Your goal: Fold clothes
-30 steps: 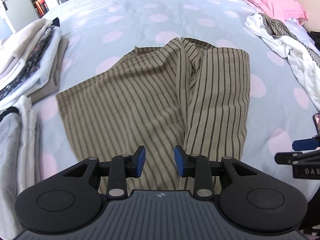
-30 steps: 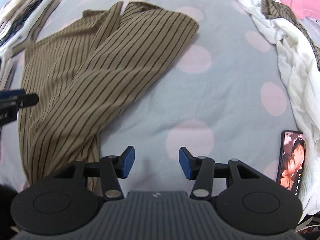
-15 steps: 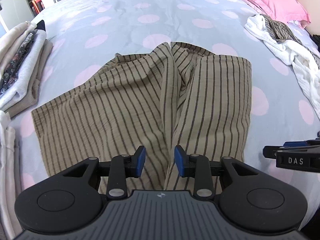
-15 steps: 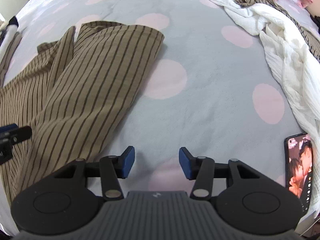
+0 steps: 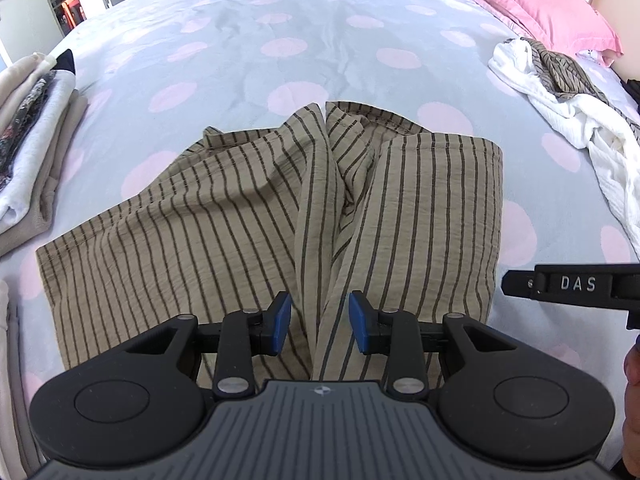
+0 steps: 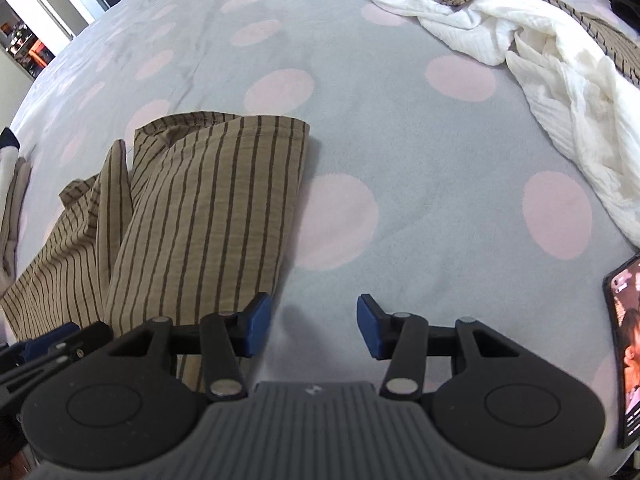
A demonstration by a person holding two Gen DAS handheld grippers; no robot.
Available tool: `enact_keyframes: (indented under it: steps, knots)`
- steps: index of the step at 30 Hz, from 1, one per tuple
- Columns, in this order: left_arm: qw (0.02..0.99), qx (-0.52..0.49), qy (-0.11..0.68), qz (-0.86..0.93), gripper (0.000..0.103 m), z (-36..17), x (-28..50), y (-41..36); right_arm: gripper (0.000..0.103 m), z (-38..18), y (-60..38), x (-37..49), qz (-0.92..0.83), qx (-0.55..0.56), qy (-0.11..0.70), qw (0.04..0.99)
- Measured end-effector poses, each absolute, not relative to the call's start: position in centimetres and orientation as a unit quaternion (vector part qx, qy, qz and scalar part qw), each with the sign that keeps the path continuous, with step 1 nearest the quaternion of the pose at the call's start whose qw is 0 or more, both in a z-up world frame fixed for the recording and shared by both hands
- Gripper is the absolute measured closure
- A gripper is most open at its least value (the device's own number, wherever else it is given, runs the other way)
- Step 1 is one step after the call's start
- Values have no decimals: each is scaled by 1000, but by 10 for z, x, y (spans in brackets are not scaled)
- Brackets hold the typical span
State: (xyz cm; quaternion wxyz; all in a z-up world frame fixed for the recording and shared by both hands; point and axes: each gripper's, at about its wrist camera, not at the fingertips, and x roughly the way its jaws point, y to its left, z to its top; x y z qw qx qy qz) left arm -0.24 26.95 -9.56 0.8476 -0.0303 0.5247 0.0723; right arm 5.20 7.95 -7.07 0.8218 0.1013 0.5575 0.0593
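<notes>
striped trousers (image 5: 256, 216) spread flat on the dotted bedspread (image 5: 280, 40), both grippers poised at the near hem

the tan striped trousers lie mid-bed, right leg folded over with its edge neat. left gripper (image 5: 320, 322) tips steeply down over the centre seam, jaws partly apart and empty, blue pads either side of the ridge, whether they touch it i can't tell. right gripper (image 6: 312, 326) angles down too, jaws a bit wider, nothing held, its left pad over the trouser edge, the rest over bare bedspread. folded stack (image 5: 28, 136) sits left, white and striped heap (image 6: 540, 40) right, pink pillow (image 5: 532, 0) at the head, phone (image 6: 628, 344) near the right edge.
</notes>
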Motion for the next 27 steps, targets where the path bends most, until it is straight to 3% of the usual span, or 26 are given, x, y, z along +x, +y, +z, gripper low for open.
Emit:
enact_keyframes:
  steps: [6,9,11,19,27]
  knots:
    - [837,-28,542,74,73,-109,5,271,56,-81,79,64,58,137,559,816]
    - [834,-30,545,74,73,-113,5,273,77,-81,86,65,65,147,559,814]
    - [834,-31,545,74,73,-113,4,275,102,-81,91,66,69,154,559,812]
    - [849,-48,520,84,73,-90,-4,290,103,-37,139,43,104,75,460,879]
    - [855,-60,502,114,73,-66,-20,323,103,-34,178,37,143,74,475,865]
